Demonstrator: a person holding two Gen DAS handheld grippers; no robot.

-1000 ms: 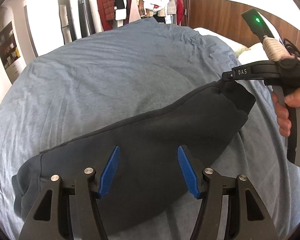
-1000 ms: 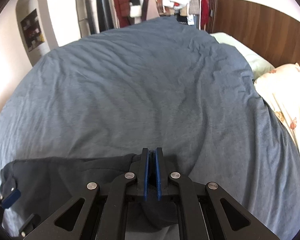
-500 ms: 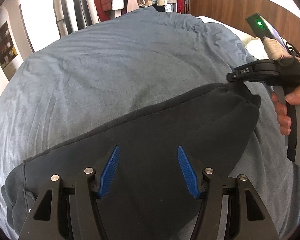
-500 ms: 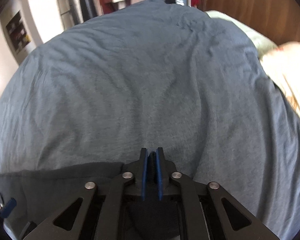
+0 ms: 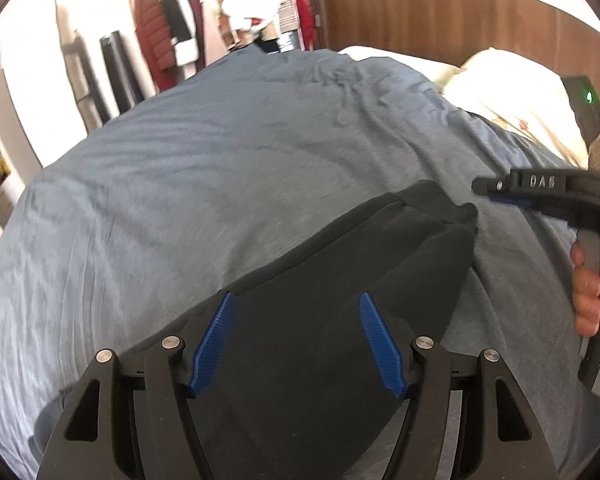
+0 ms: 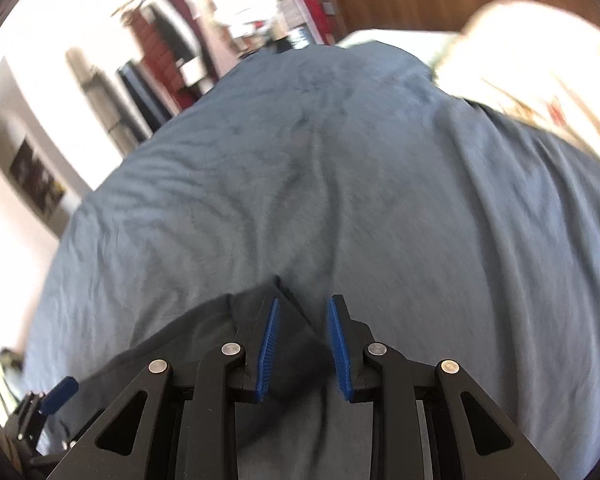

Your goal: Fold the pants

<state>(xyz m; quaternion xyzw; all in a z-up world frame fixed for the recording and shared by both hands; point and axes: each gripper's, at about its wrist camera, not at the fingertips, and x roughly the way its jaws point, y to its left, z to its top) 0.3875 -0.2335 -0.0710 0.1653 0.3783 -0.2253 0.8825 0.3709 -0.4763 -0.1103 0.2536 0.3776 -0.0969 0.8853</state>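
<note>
Dark grey pants (image 5: 340, 280) lie in a folded band across the blue-grey bedspread (image 5: 200, 184). My left gripper (image 5: 296, 304) is open, its blue pads spread over the middle of the pants. My right gripper (image 6: 302, 308) is open, its jaws parted over the end corner of the pants (image 6: 288, 332), which lies on the bed. In the left wrist view the right gripper (image 5: 488, 190) hangs just off the pants' right end, apart from the cloth.
A cream pillow (image 5: 512, 92) and wooden headboard (image 5: 440, 16) are at the right. A clothes rack (image 5: 220, 20) stands beyond the far end of the bed. The left gripper's tip (image 6: 60, 390) shows at the lower left of the right wrist view.
My right gripper has opened and let go of the pants' end, which now rests on the bed. Both grippers tilted upward and shifted; the left stayed open.
</note>
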